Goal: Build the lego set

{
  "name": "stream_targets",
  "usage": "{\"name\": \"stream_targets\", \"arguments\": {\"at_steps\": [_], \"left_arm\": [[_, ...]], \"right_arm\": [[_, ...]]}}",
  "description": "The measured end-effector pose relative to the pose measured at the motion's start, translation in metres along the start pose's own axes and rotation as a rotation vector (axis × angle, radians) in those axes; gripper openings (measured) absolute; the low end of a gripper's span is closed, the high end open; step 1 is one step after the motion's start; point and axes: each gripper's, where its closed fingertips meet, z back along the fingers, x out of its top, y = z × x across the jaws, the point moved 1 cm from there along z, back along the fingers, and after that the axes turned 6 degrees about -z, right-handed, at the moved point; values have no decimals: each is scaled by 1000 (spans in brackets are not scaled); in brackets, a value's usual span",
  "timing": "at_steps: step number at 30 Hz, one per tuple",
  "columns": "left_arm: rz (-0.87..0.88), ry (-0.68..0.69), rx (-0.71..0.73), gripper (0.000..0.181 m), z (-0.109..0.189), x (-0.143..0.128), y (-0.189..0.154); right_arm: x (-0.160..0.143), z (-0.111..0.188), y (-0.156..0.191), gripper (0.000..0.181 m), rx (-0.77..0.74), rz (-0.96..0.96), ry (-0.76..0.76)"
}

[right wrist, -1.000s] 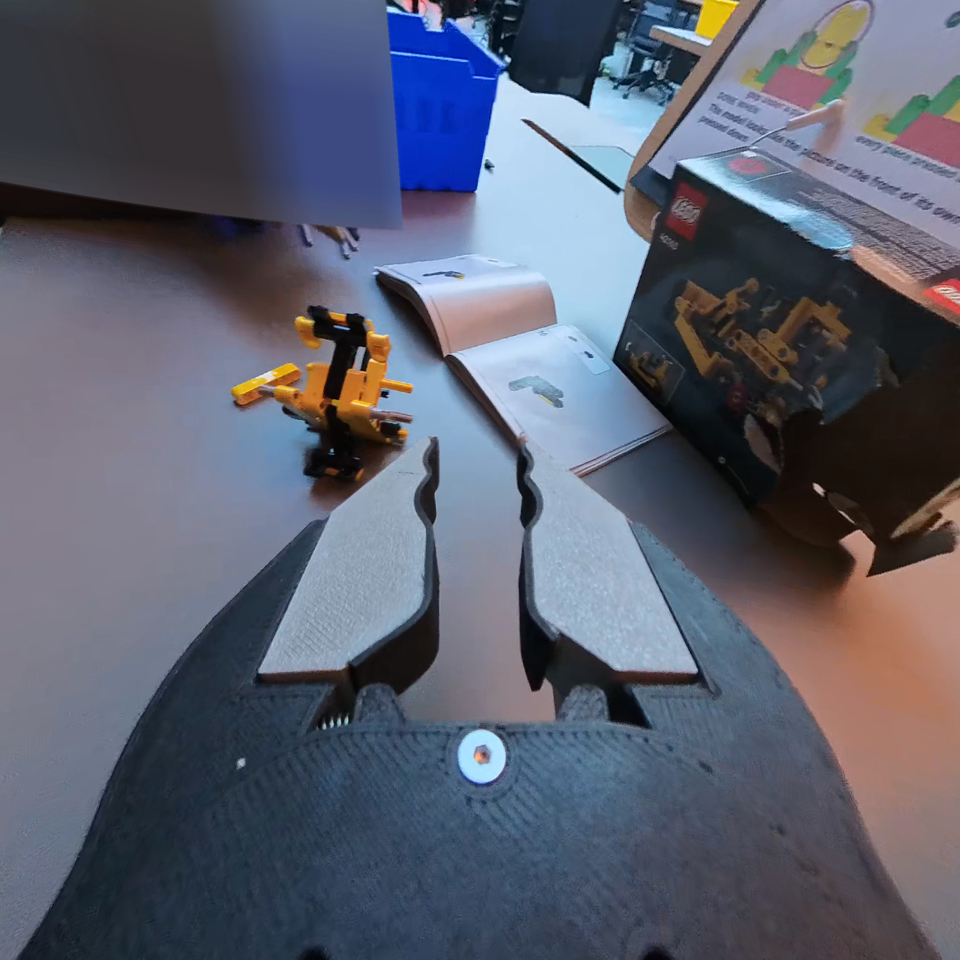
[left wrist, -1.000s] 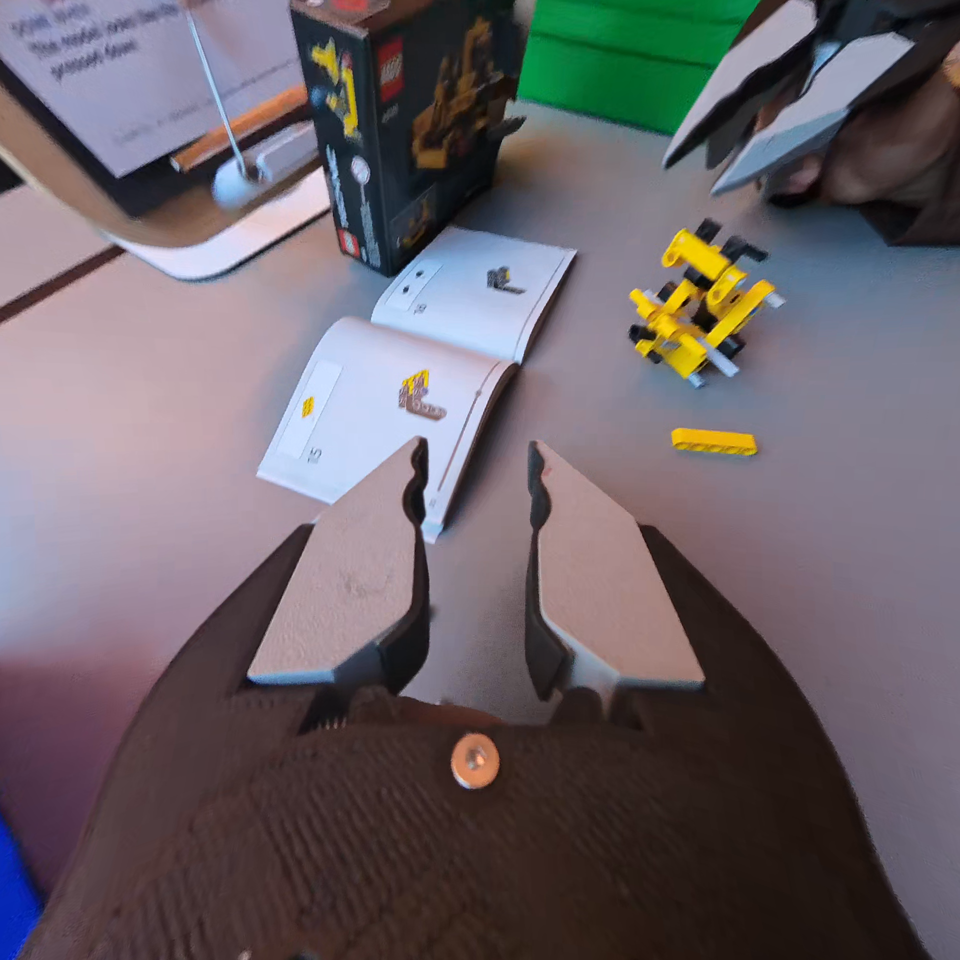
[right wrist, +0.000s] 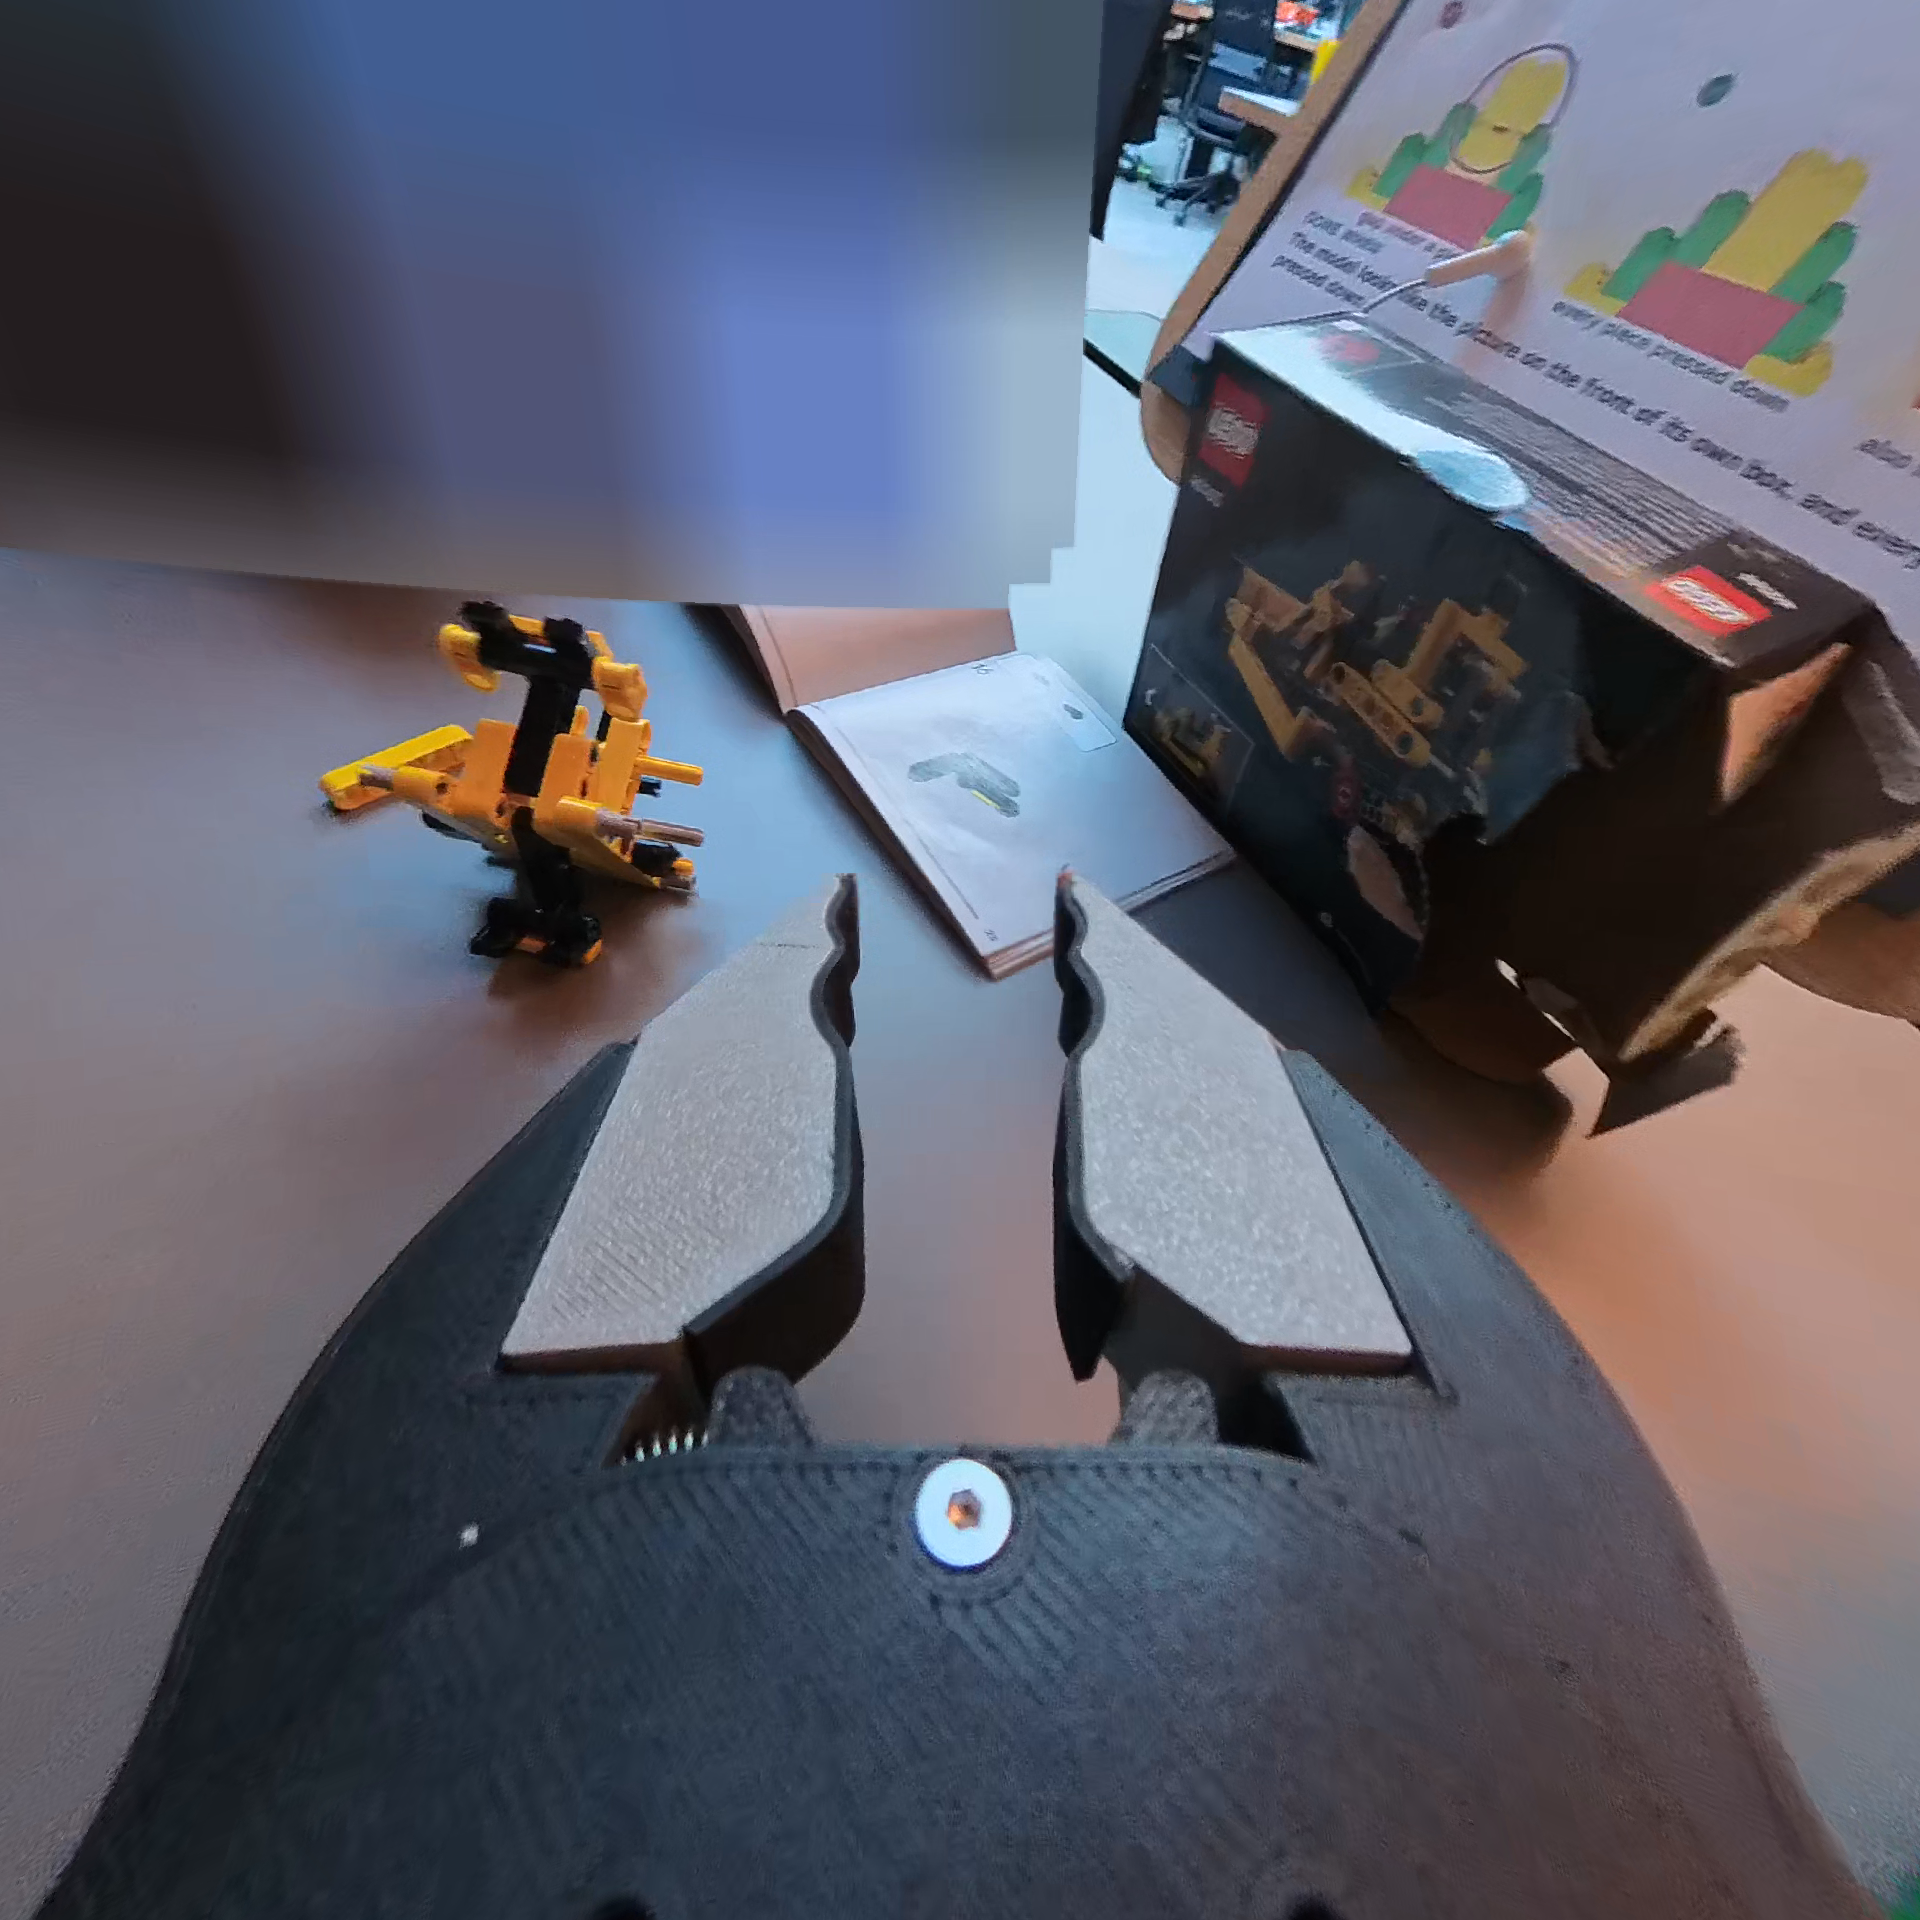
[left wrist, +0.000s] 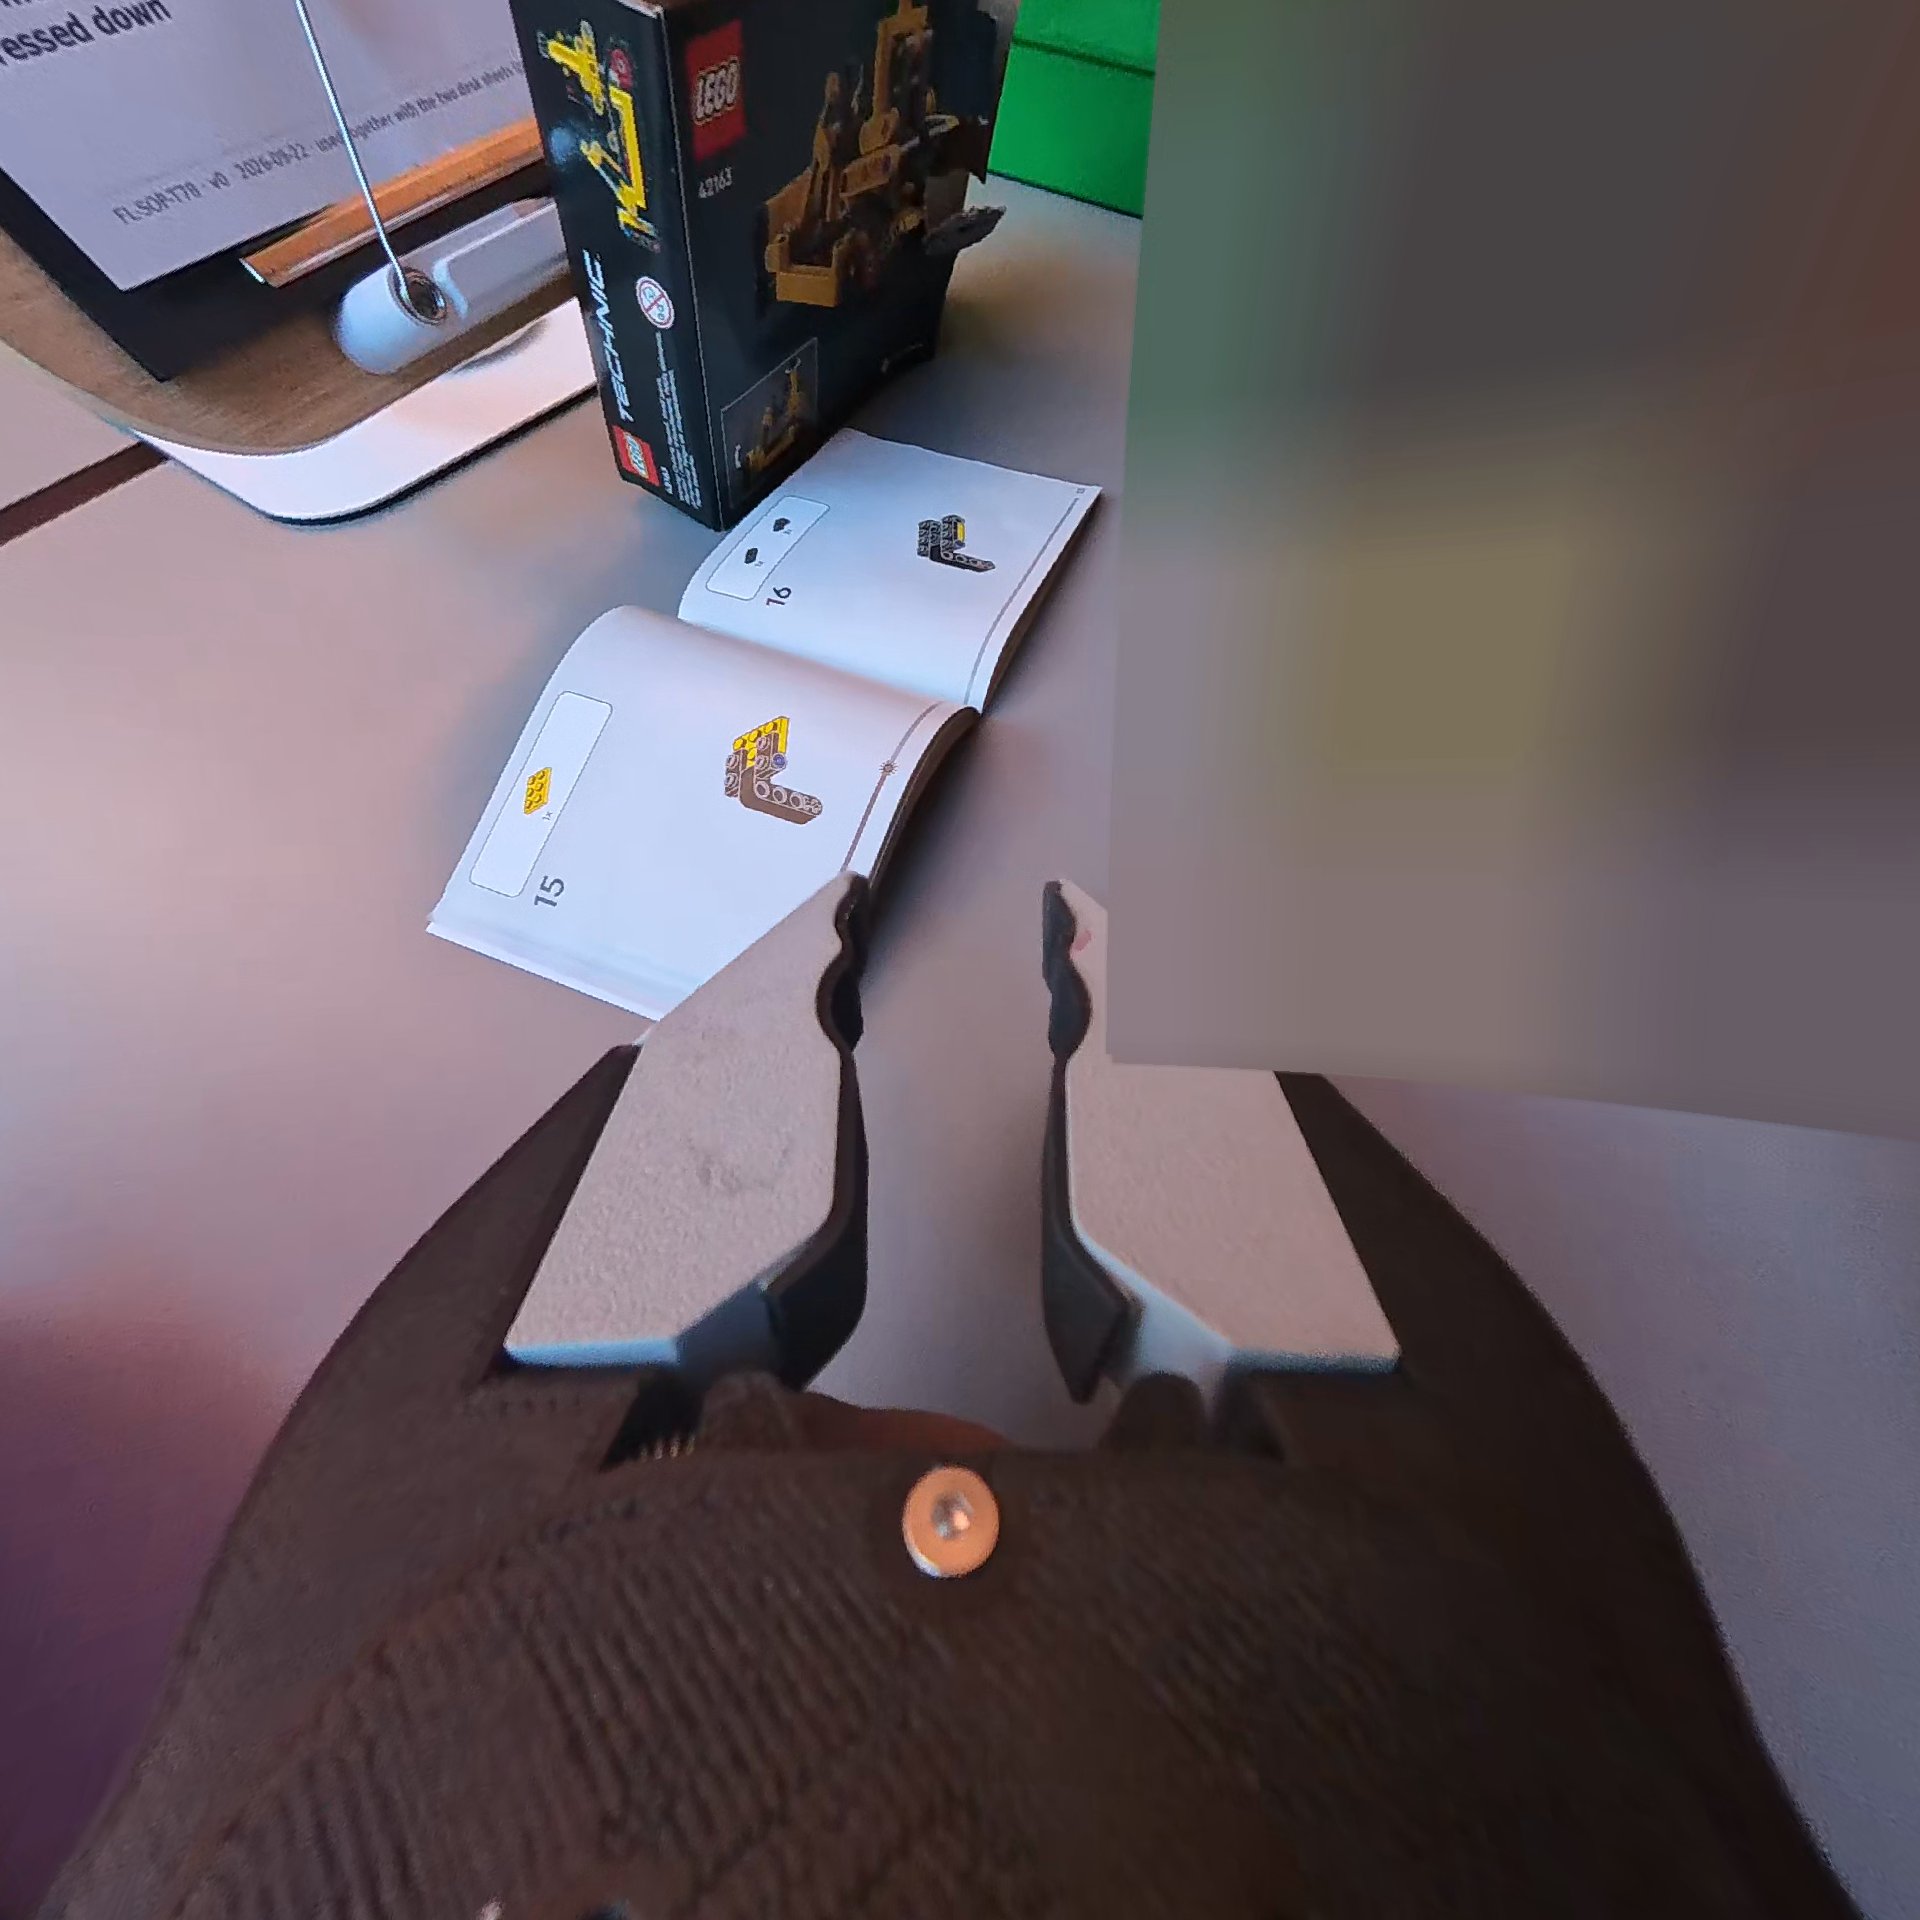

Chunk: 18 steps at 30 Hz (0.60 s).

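Observation:
A partly built yellow and black model stands on the grey table, left of and beyond my right gripper, which is open and empty. A loose yellow beam lies against the model's left side. The open instruction booklet lies just ahead of my left gripper, which is open and empty. The booklet also shows in the right wrist view. In the left wrist view a blurred patch hides the model.
The black set box stands behind the booklet; it also shows in the right wrist view, its end flap torn. A stand holding a printed sheet is at the back left. A green bin is behind the box.
My left gripper has moved forward and left toward the booklet. My right gripper has moved closer to the model and the box. Both stay open.

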Motion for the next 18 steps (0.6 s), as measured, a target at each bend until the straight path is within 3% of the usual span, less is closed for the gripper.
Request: {"name": "stream_targets", "arguments": {"at_steps": [1,12,18], "left_arm": [[-4,2,-2,30,0,0,-1],[4,4,-35,30,-2,0,-8],[24,-75,-184,31,-7,17,-38]], "right_arm": [[0,-2,4,34,10,12,4],[20,-18,53,32,174,25,-27],[33,-33,89,51,248,-57,10]]}}
